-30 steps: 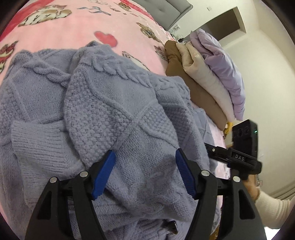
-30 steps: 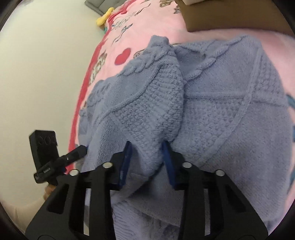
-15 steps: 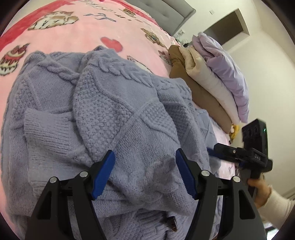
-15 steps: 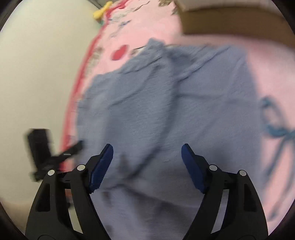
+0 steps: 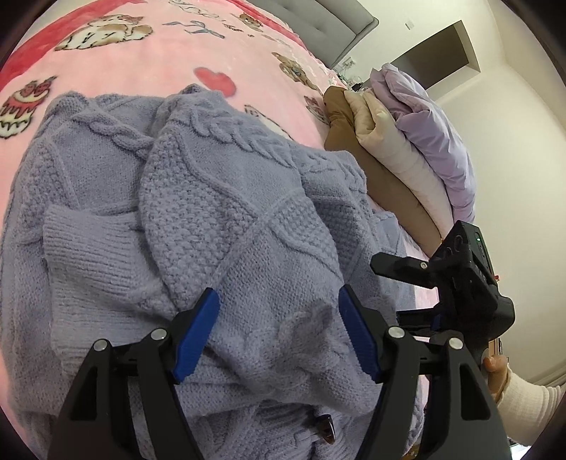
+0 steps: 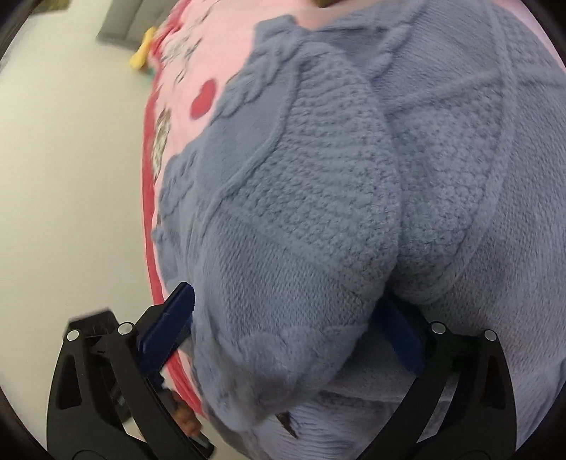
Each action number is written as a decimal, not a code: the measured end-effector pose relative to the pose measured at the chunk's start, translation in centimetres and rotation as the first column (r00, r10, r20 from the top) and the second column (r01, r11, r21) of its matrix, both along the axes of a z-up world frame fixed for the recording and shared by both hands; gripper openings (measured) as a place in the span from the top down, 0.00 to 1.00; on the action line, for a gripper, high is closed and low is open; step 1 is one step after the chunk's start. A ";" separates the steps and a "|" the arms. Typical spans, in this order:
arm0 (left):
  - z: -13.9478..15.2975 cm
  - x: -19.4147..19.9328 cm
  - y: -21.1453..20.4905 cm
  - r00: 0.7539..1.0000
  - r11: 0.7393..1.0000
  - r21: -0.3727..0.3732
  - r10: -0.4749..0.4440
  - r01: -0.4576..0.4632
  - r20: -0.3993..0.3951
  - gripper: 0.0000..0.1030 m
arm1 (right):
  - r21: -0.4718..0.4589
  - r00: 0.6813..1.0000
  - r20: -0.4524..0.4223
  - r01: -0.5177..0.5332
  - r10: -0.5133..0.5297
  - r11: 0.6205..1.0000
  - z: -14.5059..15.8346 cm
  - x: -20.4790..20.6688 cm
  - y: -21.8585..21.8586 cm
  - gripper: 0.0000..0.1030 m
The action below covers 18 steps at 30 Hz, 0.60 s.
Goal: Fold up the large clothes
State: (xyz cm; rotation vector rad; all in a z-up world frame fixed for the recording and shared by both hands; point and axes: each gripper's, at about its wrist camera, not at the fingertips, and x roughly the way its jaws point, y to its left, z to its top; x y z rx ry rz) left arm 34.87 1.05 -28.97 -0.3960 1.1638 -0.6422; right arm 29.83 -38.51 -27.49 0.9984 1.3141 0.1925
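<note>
A lavender cable-knit sweater (image 5: pixel 219 219) lies bunched on the pink blanket (image 5: pixel 141 56), one ribbed cuff (image 5: pixel 88 247) folded across it. My left gripper (image 5: pixel 279 293) is open; its jaws are easing wider around a raised fold of the knit. Its blue pads (image 5: pixel 196 336) stand off the fold. In the right wrist view the sweater (image 6: pixel 353 177) fills the frame. My right gripper (image 6: pixel 283 297) is opening to its widest, a thick fold bulging between the jaws. Its far pad is partly hidden by knit. Its black body (image 5: pixel 463 279) shows at the sweater's right edge.
A stack of folded puffy garments, brown, cream and lilac (image 5: pixel 406 141), lies on the bed beyond the sweater. A grey headboard (image 5: pixel 318 28) is behind. The bed's red-trimmed edge (image 6: pixel 152 219) drops to pale floor. A hand and cream sleeve (image 5: pixel 520 392) hold the right gripper.
The right gripper, shut on a sweater fold a second ago, has opened wide, rolled and moved closer to the knit. The left gripper has hardly moved.
</note>
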 end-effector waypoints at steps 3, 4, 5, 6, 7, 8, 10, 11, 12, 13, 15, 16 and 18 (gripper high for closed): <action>0.0 0.0 0.0 1.000 1.000 -0.010 0.005 -0.005 -0.002 0.29 | 0.011 0.999 -0.017 -0.040 0.040 0.999 -0.3 0.5 0.6 0.08; 0.0 0.1 0.0 1.000 1.000 -0.012 0.007 -0.007 -0.003 0.29 | 0.018 0.999 0.002 -0.032 0.032 0.999 -0.3 0.3 0.5 0.08; 0.0 0.1 0.0 1.000 1.000 -0.014 0.007 -0.007 -0.003 0.29 | 0.015 1.000 0.023 -0.016 0.016 1.000 -0.2 -0.2 0.2 0.12; 0.0 0.1 -0.1 1.000 1.000 -0.014 0.007 -0.007 -0.004 0.29 | 0.003 1.000 0.029 -0.012 0.012 1.000 -0.2 -0.8 -0.1 0.25; 0.0 0.1 -0.2 1.000 1.000 -0.014 0.006 -0.006 -0.003 0.29 | -0.002 1.000 0.025 0.007 -0.006 1.000 -0.6 -1.2 -0.3 0.84; 0.0 0.1 -0.2 1.000 1.000 -0.013 0.005 -0.005 -0.002 0.29 | 0.008 0.999 0.012 0.048 -0.048 0.999 -0.9 -1.8 -1.0 0.85; 0.0 0.1 -0.3 1.000 1.000 -0.007 -0.003 0.003 0.002 0.29 | 0.047 0.994 0.044 0.102 -0.104 0.994 -1.0 -2.7 -1.5 0.86; 0.0 0.1 -0.3 1.000 1.000 -0.004 -0.006 0.006 0.003 0.29 | 0.027 0.995 0.057 0.082 -0.083 0.996 -0.7 -2.9 -1.3 0.86; 0.0 0.1 -0.3 1.000 1.000 -0.002 -0.007 0.007 0.002 0.29 | -0.018 0.995 0.085 0.055 -0.054 0.998 0.0 -2.9 -0.9 0.87; 0.0 0.2 -0.3 1.000 1.000 -0.004 -0.006 0.006 0.000 0.29 | -0.054 0.993 0.109 0.043 -0.037 0.998 0.8 -3.1 -0.7 0.88; 0.0 0.2 -0.4 1.000 1.000 0.000 -0.005 0.005 -0.002 0.29 | -0.130 0.992 0.124 0.009 0.008 0.992 1.9 -2.4 0.4 0.88; 0.0 0.2 -0.6 1.000 1.000 0.008 -0.004 0.004 -0.002 0.29 | -0.152 0.991 0.135 0.001 0.019 0.988 2.9 -2.3 0.4 0.88; 0.2 0.1 -1.0 1.000 1.000 0.012 -0.002 0.001 0.002 0.28 | -0.178 0.986 0.162 -0.005 0.035 0.984 4.8 -2.0 0.4 0.88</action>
